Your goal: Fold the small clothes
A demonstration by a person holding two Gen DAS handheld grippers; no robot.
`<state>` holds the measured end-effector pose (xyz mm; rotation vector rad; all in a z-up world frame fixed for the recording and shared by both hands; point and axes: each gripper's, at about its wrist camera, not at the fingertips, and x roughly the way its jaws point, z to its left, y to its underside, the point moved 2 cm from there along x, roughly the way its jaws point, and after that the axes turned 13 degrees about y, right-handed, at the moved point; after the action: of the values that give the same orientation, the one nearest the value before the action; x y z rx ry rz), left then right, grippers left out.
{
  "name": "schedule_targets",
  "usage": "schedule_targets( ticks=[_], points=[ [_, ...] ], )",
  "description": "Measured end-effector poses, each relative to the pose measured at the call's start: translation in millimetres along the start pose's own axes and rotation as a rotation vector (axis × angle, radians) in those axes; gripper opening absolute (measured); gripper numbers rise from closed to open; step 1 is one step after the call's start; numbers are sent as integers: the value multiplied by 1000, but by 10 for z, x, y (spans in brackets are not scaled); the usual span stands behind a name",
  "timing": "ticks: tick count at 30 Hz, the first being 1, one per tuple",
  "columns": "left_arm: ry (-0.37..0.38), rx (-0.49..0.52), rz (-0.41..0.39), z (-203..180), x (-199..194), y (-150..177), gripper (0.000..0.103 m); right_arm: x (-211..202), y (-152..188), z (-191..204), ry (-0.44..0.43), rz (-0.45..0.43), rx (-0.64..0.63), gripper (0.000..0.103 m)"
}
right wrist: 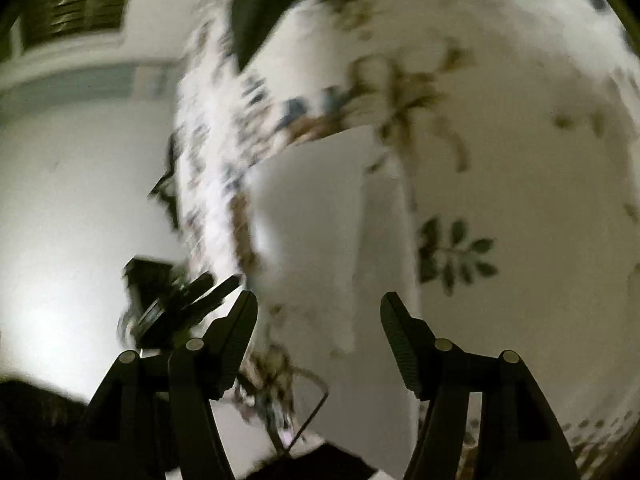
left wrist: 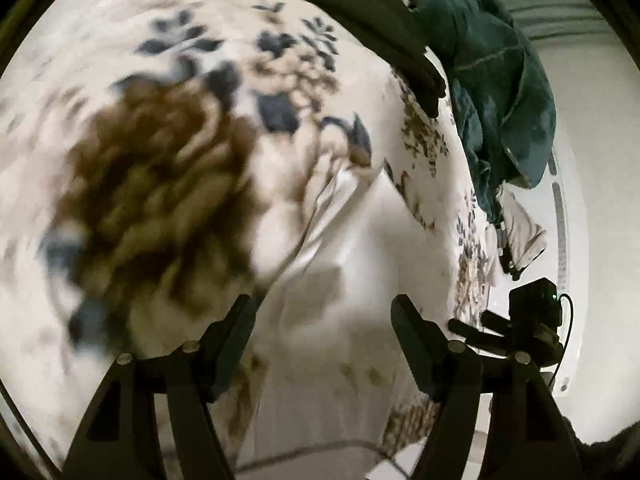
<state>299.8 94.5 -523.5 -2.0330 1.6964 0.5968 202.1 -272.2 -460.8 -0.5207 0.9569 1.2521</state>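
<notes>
Both jaws stood wide and held nothing.
We held the left gripper (left wrist: 322, 312) and the right gripper (right wrist: 318, 308) over a white garment (left wrist: 340, 240) at lower centre, on the floral bedspread (left wrist: 120, 32); a teal cloth (left wrist: 492, 80) lay upper right, beside a dark folded piece (left wrist: 376, 20).

White cloth on a flowered white bedspread, black grippers over it.

Bedspread (left wrist: 224, 20) is white, printed with navy leaves at 12 o'clock and a big blurred brown bloom at 9; in the right view the bedspread (right wrist: 520, 160) shows olive-brown sprigs and one dark green leaf spray at 3 o'clock. Plain white cloth (left wrist: 348, 240) sits mid-frame, plain white cloth (right wrist: 320, 220) again from the right. Teal garment (left wrist: 500, 80) with paler seam lines at 1 o'clock, dark olive piece (left wrist: 380, 28) beside it. Left gripper (left wrist: 322, 304) black, right gripper (right wrist: 318, 300) black.
</notes>
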Motion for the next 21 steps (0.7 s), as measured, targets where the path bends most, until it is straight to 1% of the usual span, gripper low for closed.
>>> schedule_targets(
  ticks=[1, 2, 3, 5, 6, 7, 8, 9, 10, 11, 12, 14, 16, 17, 18, 19, 20, 21],
  points=[
    [-18, 32, 7, -52, 148, -143, 68, 90, -64, -7, 4, -11, 25, 66],
    [-22, 51, 16, -34, 189, -183, 68, 169, -161, -30, 2, -10, 41, 66],
    [-14, 68, 37, -60, 315, -271, 68, 270, -242, -21, -18, -1, 63, 66],
    [-41, 80, 90, -52, 593, -389, 68, 575, -382, 46, -53, 43, 102, 66],
    [-36, 88, 112, -51, 647, -394, 68, 748, -436, 93, -63, 80, 110, 66],
    [-46, 90, 143, -80, 770, -428, 66, 850, -444, 121, -58, 108, 113, 66],
    [-49, 98, 154, -93, 804, -417, 65, 926, -442, 169, -60, 126, 105, 66],
    [-50, 116, 157, -132, 817, -404, 50, 968, -417, 220, -64, 131, 90, 54],
    [-60, 135, 158, -178, 828, -386, 37, 948, -412, 256, -55, 122, 64, 40],
    [-68, 144, 170, -209, 836, -361, 14, 921, -426, 293, -32, 111, 44, 16],
    [-53, 146, 166, -241, 824, -350, 11, 854, -442, 313, -23, 94, 33, 13],
    [-30, 134, 139, -273, 771, -359, 10, 729, -482, 333, -23, 63, 30, 12],
    [-1, 119, 137, -273, 745, -389, 11, 619, -529, 337, -6, 49, 24, 11],
    [5, 106, 141, -244, 752, -404, 14, 617, -560, 335, 26, 43, 18, 11],
    [12, 88, 145, -208, 768, -413, 15, 602, -576, 304, 86, 30, 14, 12],
    [21, 59, 156, -143, 771, -410, 18, 610, -580, 275, 96, 33, 23, 12],
    [20, 42, 159, -120, 791, -407, 28, 629, -570, 233, 83, 47, 51, 14],
    [22, 25, 158, -87, 765, -385, 41, 651, -560, 219, 79, 58, 76, 28]
  ],
)
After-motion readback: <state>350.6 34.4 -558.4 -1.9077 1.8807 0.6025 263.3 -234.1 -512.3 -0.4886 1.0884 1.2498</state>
